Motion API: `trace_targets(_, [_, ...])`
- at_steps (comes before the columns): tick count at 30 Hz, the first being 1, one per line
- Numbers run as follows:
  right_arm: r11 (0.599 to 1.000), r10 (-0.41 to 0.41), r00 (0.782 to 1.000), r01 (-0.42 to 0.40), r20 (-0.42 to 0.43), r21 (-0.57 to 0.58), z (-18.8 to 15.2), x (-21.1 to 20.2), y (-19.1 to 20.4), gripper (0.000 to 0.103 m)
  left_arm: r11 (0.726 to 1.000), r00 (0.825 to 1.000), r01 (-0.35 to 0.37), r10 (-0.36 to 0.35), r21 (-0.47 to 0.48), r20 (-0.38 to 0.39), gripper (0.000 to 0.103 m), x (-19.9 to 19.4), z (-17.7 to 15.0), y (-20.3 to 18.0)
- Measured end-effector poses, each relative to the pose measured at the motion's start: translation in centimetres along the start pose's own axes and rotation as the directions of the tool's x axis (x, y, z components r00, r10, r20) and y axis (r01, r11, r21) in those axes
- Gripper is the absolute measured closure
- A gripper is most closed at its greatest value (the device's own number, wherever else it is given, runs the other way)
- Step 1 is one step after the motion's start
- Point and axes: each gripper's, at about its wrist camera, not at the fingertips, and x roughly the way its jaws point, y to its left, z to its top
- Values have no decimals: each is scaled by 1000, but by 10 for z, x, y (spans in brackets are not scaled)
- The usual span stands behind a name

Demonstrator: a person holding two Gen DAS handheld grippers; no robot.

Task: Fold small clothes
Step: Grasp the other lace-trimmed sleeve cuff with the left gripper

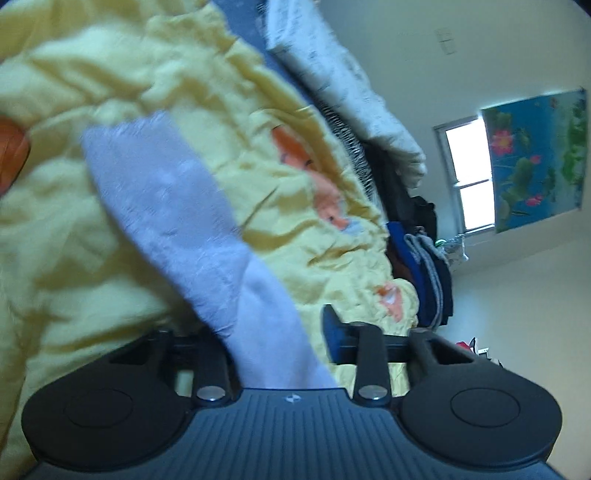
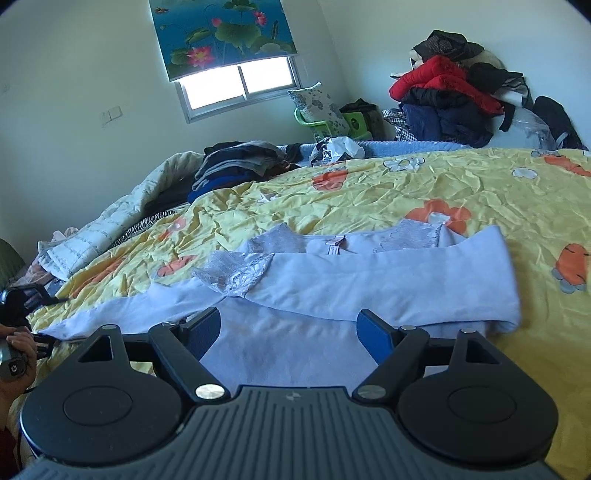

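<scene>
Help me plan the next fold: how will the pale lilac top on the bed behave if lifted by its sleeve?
Probably floppy: the lilac top already lies folded over itself in soft curves on the yellow sheet. Likely light, since the thin sleeve drapes limply. The lace trim looks delicate and may snag on the fingers.

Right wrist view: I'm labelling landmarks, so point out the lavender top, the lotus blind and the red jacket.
lavender top (image 2: 369,280), right wrist view, folded-over body panel
lotus blind (image 2: 221,33), right wrist view, printed middle
red jacket (image 2: 439,77), right wrist view, upper bulk
</scene>
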Motion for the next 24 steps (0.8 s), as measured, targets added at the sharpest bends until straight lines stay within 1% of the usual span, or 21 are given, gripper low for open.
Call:
trace_targets(1, [1000,-1,1000,1,0,2,-1,-1,-1,20,1000,1000,-6,6,9,7,81,-2,-1,1])
trace_targets(4, [1000,-9,1000,9,0,20,-3,-4,-7,20,996,999,-45,43,75,29,92,-4,-5,-6])
trace_targets(8, [999,-15,1000,15,-2,44,-6,-6,-15,20,984,996,-78,71,162,53,98,-6,-13,-20])
trace_targets(10, [998,-15,1000,15,-4,54,-8,-6,-19,20,970,993,-101,85,220,80,99,-8,-19,-30])
trace_targets(13, [998,-12,1000,12,-7,68,-10,-7,-23,20,934,984,-143,97,329,150,99,-16,-32,-47])
trace_targets(16, [997,-13,1000,13,0,77,-11,-9,-29,20,896,976,-164,85,414,202,99,-23,-44,-66])
trace_targets(20, [995,-16,1000,15,15,97,-12,-14,-37,20,843,968,-175,53,508,246,99,-30,-62,-94])
trace_targets(21, [995,-18,1000,16,18,103,-12,-15,-40,20,825,965,-180,43,535,259,99,-32,-68,-102])
trace_targets(24, [993,-18,1000,16,20,120,-15,-18,-46,20,789,964,-173,13,590,265,99,-33,-83,-120])
